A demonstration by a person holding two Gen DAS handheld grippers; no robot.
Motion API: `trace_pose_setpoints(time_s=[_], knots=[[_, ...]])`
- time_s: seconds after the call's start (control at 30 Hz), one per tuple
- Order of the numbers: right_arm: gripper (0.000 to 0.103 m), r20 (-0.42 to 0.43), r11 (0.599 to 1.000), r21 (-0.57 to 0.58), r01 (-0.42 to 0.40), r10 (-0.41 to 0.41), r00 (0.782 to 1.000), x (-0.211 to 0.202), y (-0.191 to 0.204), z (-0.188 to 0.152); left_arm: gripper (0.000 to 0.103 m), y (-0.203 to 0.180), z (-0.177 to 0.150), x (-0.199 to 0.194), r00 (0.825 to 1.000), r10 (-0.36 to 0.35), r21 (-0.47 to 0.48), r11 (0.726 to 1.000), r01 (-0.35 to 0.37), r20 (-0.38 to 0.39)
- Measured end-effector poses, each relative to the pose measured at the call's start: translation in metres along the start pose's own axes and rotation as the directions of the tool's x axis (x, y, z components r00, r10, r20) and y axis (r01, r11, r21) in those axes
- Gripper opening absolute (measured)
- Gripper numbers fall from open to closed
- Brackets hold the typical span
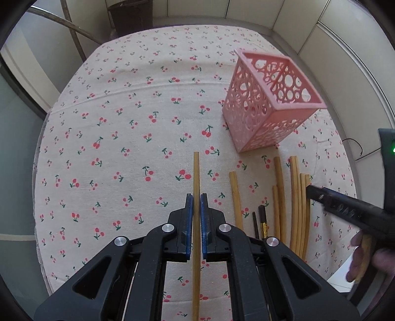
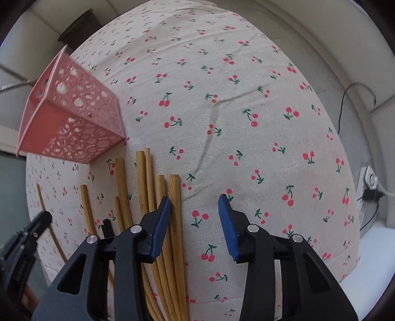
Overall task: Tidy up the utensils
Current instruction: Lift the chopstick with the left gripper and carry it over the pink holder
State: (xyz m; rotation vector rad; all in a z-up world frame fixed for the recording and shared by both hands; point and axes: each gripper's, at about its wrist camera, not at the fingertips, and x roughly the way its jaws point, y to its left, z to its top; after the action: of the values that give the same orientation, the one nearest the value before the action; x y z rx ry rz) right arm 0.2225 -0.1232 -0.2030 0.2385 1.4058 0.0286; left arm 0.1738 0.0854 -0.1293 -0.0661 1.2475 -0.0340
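My left gripper [image 1: 196, 197] is shut on a single bamboo chopstick [image 1: 196, 172] that points forward above the cloth. A pink perforated holder [image 1: 269, 103] stands ahead and to the right; it also shows in the right wrist view [image 2: 71, 118]. Several bamboo chopsticks [image 1: 296, 202] and a dark chopstick [image 1: 262, 217] lie in a row below the holder. In the right wrist view the chopsticks [image 2: 158, 192] lie under and left of my right gripper [image 2: 195, 200], which is open and empty. The right gripper shows in the left wrist view [image 1: 321, 195] over the row's right end.
A cherry-print tablecloth [image 1: 123, 123] covers the round table. A dark pot [image 1: 130, 17] stands beyond the far edge. A cable [image 2: 345, 98] and a power strip [image 2: 369, 182] lie off the table's right side.
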Motion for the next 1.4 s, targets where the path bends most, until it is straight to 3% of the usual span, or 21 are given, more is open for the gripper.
trace_pose_setpoints(time_s=[0.03, 0.1, 0.17, 0.3, 0.37, 0.6, 0.8, 0.97, 1.07, 1.27, 1.4], knots=[[0.041, 0.024, 0.998, -0.051, 0.048, -0.047, 0.999, 0.001, 0.010, -0.003, 0.005, -0.001, 0.000, -0.003, 1.000, 0.000, -0.003, 1.000, 0.000, 0.010], [0.031, 0.064, 0.989, -0.112, 0.095, -0.088, 0.994, 0.002, 0.021, -0.009, 0.005, -0.001, -0.001, -0.008, 0.999, -0.005, -0.008, 1.000, 0.006, 0.031], [0.009, 0.077, 0.989, -0.133, 0.062, -0.052, 0.996, 0.001, 0.025, -0.011, 0.005, 0.001, -0.002, -0.016, 0.998, -0.018, -0.026, 0.999, 0.020, 0.064], [0.008, 0.074, 0.996, -0.085, -0.035, 0.042, 0.996, -0.002, 0.012, -0.006, 0.005, 0.007, -0.004, -0.041, 0.982, -0.097, -0.051, 0.993, 0.107, 0.160], [0.008, 0.120, 0.994, -0.076, -0.078, 0.087, 0.989, -0.013, 0.005, -0.004, 0.005, 0.007, -0.005, -0.059, 0.965, -0.133, -0.039, 0.989, 0.146, 0.226], [0.007, 0.274, 0.981, -0.087, -0.175, 0.192, 0.942, -0.083, -0.015, -0.020, 0.005, 0.001, -0.019, -0.110, 0.907, -0.204, 0.009, 0.976, 0.216, 0.369], [0.007, 0.402, 0.968, -0.135, -0.213, 0.250, 0.881, -0.149, -0.032, -0.043, 0.005, -0.002, -0.033, -0.154, 0.863, -0.226, 0.064, 0.973, 0.221, 0.453], [0.007, 0.518, 0.960, -0.143, -0.239, 0.279, 0.809, -0.205, -0.049, -0.052, 0.005, -0.002, -0.035, -0.192, 0.816, -0.240, 0.077, 0.969, 0.236, 0.525], [0.008, 0.583, 0.951, -0.133, -0.279, 0.302, 0.754, -0.239, -0.056, -0.041, 0.005, -0.003, -0.026, -0.210, 0.792, -0.241, 0.071, 0.967, 0.244, 0.561], [0.008, 0.661, 0.914, -0.124, -0.386, 0.366, 0.655, -0.284, -0.058, -0.003, 0.005, -0.008, 0.007, -0.230, 0.765, -0.229, 0.021, 0.962, 0.271, 0.602], [0.008, 0.689, 0.900, -0.137, -0.413, 0.386, 0.613, -0.301, -0.050, 0.017, 0.005, -0.015, 0.032, -0.240, 0.739, -0.220, 0.002, 0.959, 0.283, 0.637]])
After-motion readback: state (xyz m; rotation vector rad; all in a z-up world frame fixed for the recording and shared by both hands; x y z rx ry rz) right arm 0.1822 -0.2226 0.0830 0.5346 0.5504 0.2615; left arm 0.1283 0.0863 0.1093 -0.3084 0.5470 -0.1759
